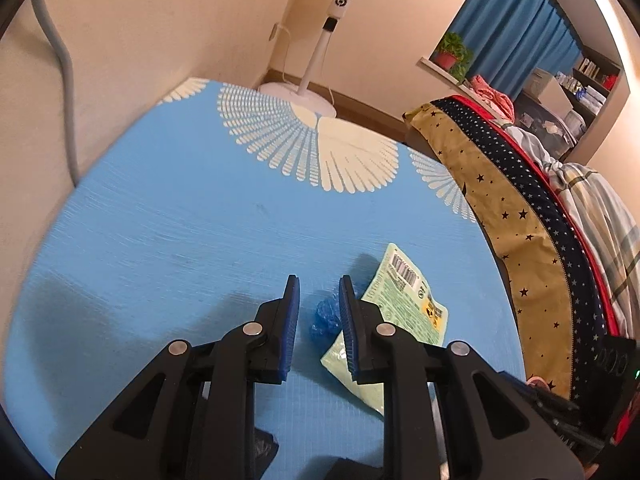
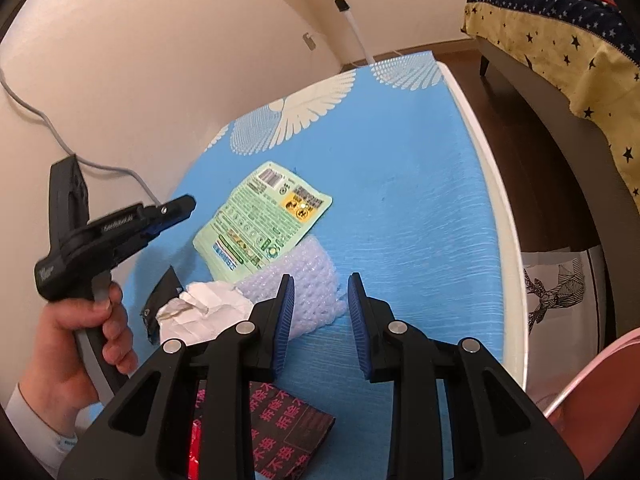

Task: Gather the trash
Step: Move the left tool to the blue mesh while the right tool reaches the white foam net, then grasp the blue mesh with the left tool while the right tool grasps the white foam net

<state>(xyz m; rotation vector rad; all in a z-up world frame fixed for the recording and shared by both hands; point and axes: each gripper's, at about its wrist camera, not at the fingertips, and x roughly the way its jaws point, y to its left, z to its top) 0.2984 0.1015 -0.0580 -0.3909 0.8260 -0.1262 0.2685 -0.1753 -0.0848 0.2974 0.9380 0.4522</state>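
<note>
At the lower centre of the left wrist view, the left gripper point(image 1: 319, 292) hangs over the blue mat point(image 1: 168, 240) with its jaws slightly spread and nothing pinched. A crumpled blue wrapper point(image 1: 323, 316) lies in the gap between them, lower centre; the green packet point(image 1: 404, 304) sits just right of it, partly under the right-hand finger. Risk: closing from here could catch the packet's edge along with the wrapper, or skid the thin film flat against the mat.

Across the right wrist view, the right gripper point(image 2: 321, 292) is likewise apart and empty. Bubble wrap point(image 2: 308, 280) lies at centre, mostly behind the left-hand finger rather than between the jaws — a closure here may clip only its corner. Crumpled white paper point(image 2: 200, 308) touches the bubble wrap at lower left, so a lift could drag it. A dark printed bag point(image 2: 288, 436) lies bottom centre, beneath the tool. Both tools work near one cluster — collision is possible.
</note>
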